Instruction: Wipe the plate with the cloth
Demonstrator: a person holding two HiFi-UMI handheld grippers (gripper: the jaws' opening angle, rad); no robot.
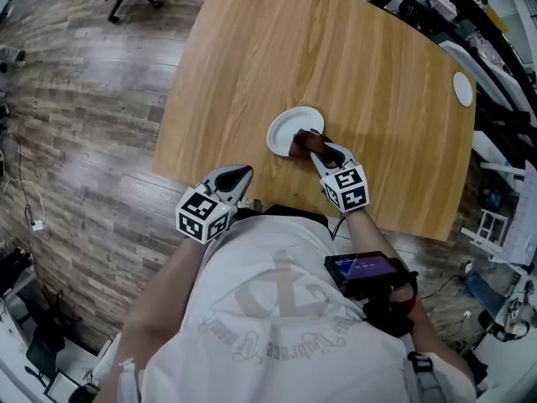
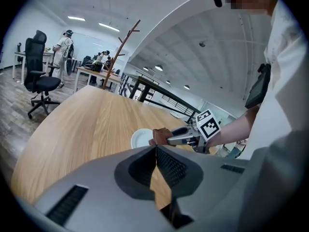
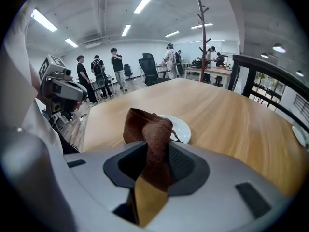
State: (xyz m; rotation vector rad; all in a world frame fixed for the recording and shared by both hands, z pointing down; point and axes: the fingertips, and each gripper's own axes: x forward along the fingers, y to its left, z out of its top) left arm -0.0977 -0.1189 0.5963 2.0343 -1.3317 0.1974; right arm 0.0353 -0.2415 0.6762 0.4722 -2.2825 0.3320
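Note:
A small white plate (image 1: 288, 129) sits on the wooden table (image 1: 336, 65) near its front edge. My right gripper (image 1: 312, 143) is shut on a brown cloth (image 1: 304, 144), which hangs over the plate's near right rim. In the right gripper view the cloth (image 3: 149, 139) stands bunched between the jaws, with the plate (image 3: 179, 128) just behind it. My left gripper (image 1: 237, 180) is held back at the table's front edge, left of the plate, shut with nothing in it. The left gripper view shows the plate (image 2: 143, 138), the cloth (image 2: 160, 135) and the right gripper (image 2: 174, 138) beyond its jaws.
A second white plate (image 1: 462, 88) lies at the table's far right. An office chair (image 2: 39, 76) and a coat stand (image 3: 204, 25) stand beyond the table, and several people (image 3: 99, 75) stand in the room. Shelving and cables crowd the right side.

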